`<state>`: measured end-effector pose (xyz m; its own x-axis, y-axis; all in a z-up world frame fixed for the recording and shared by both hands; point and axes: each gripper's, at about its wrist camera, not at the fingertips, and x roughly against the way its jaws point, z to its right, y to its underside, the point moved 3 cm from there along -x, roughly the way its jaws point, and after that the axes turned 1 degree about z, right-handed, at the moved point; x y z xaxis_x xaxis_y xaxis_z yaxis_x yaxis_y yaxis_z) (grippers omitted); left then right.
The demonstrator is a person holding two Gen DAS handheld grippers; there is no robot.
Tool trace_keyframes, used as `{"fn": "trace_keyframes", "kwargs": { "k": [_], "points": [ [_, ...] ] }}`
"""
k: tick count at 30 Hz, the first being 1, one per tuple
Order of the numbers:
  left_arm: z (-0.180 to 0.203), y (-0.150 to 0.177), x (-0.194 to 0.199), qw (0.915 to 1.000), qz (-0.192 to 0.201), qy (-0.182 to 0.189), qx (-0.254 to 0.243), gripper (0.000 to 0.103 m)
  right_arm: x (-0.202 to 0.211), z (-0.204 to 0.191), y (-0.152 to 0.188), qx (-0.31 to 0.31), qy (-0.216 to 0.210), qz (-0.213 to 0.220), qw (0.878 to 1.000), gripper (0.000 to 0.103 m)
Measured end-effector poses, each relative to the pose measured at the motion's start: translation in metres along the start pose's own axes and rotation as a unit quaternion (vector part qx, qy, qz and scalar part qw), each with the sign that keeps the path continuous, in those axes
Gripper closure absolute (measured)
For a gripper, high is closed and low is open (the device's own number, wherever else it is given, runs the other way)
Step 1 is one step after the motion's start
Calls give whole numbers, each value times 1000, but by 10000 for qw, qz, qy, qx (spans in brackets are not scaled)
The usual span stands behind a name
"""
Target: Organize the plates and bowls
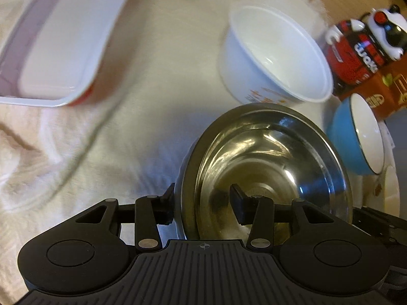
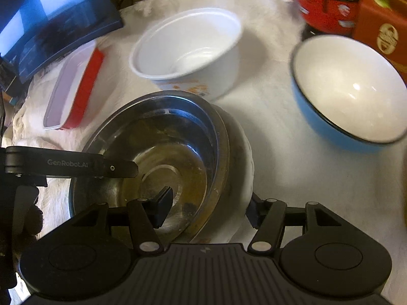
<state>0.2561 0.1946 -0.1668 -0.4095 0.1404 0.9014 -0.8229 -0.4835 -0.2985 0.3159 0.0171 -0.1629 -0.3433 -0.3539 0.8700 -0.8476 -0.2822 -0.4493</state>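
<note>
A steel bowl (image 1: 267, 157) (image 2: 162, 137) sits nested in a white bowl (image 2: 244, 162) on the white cloth. My left gripper (image 1: 203, 204) is open astride the steel bowl's near rim, one finger outside and the other inside and apart from the wall. My right gripper (image 2: 208, 211) straddles the opposite side, one finger inside the steel bowl and one against the white bowl's outer wall; its inner pad stands off the metal. A white paper bowl with orange print (image 1: 277, 58) (image 2: 188, 48) and a blue bowl (image 1: 356, 137) (image 2: 351, 89) stand beyond.
A red-and-white rectangular container (image 1: 58, 45) (image 2: 73, 86) lies at the left. A red can with a toy figure (image 1: 356, 56) (image 2: 328, 0) and an orange box (image 1: 391, 89) (image 2: 381, 25) stand at the back right. A lit screen (image 2: 51, 17) stands behind the container.
</note>
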Motion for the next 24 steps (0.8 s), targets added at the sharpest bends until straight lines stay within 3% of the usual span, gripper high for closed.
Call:
{"fn": "trace_keyframes", "kwargs": {
  "k": [5,17,20,24],
  "points": [
    [12,1,-2,9996,16,-104,-251,56,-3,6,8,-91,102,20,9999,42],
    [-2,8,8,9998,94,146,21,60,2,6,9,78,158,150,9997,42],
    [-3,6,20,9995,312,12,-23,62,15,3,8,280,358,418,9981,42],
    [-3,-2,44,9957,809,-451,-87,60,45,7,6,564,712,827,9924,42]
  ]
}}
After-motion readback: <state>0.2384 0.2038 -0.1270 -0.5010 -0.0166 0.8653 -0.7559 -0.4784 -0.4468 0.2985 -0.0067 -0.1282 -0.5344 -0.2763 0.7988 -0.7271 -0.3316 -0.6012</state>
